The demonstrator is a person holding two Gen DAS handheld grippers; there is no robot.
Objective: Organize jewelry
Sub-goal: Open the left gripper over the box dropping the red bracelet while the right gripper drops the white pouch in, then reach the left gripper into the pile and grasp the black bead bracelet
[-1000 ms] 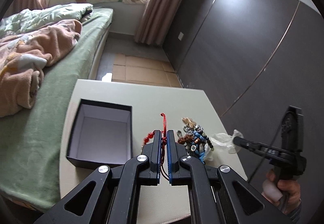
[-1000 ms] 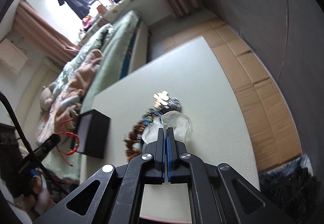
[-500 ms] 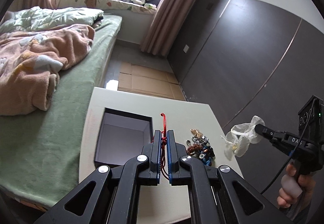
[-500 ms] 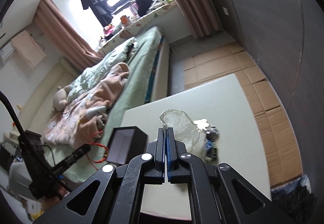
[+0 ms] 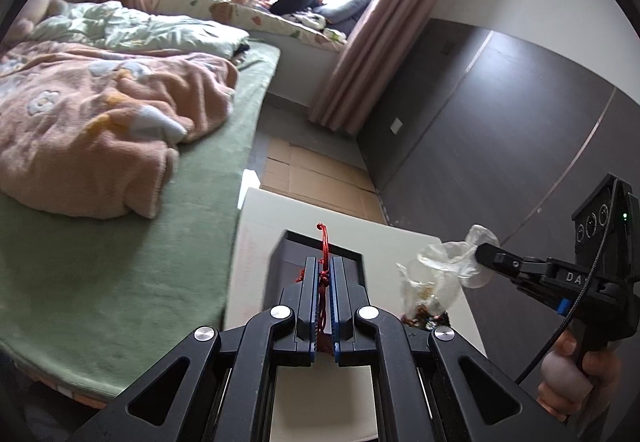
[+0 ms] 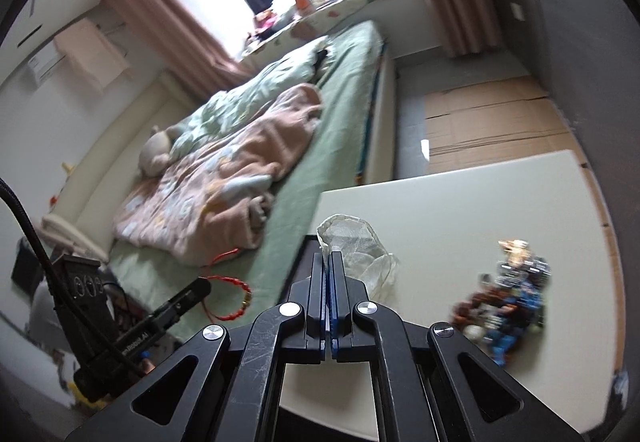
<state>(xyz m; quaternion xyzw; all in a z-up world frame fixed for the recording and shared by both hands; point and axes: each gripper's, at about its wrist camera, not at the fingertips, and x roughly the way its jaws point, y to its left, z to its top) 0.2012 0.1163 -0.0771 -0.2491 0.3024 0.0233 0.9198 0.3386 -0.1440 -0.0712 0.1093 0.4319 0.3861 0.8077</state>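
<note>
Above the near edge of the pale worktop point(image 5: 404, 242): left gripper point(image 5: 328, 282), fingers clenched on a red cord bracelet point(image 5: 325, 242), cord end poking up past the fingertips. Directly beyond and below those fingertips, a dark open box point(image 5: 316, 246) on the worktop, largely hidden behind the gripper. In the right wrist view, same bracelet point(image 6: 234, 296) hanging as a loop from the left gripper point(image 6: 200, 288), a small gold bead low on the loop, green bed point(image 6: 344, 114) as backdrop.

To the right, raised clear of the worktop: right gripper point(image 5: 478, 252), fingers clamped on a crumpled clear plastic bag point(image 5: 444, 262), a hand point(image 5: 576, 370) wrapped round its handle. From its own camera, right gripper point(image 6: 330, 258) pressed fully together on the bag point(image 6: 356, 242), film bunched just past the fingertips.

On the worktop point(image 6: 460, 202), well to the right of the bag: a blurred heap of jewelry point(image 6: 508, 302), blue, brown and silver pieces tangled together, a gold piece at the far end. In the left wrist view, only a sliver of that heap point(image 5: 424, 318) visible under the bag.

Behind it all, a pink blanket point(image 5: 92, 130) rumpled on the bed point(image 5: 120, 282), cardboard sheets point(image 5: 316, 178) flat on the floor.
</note>
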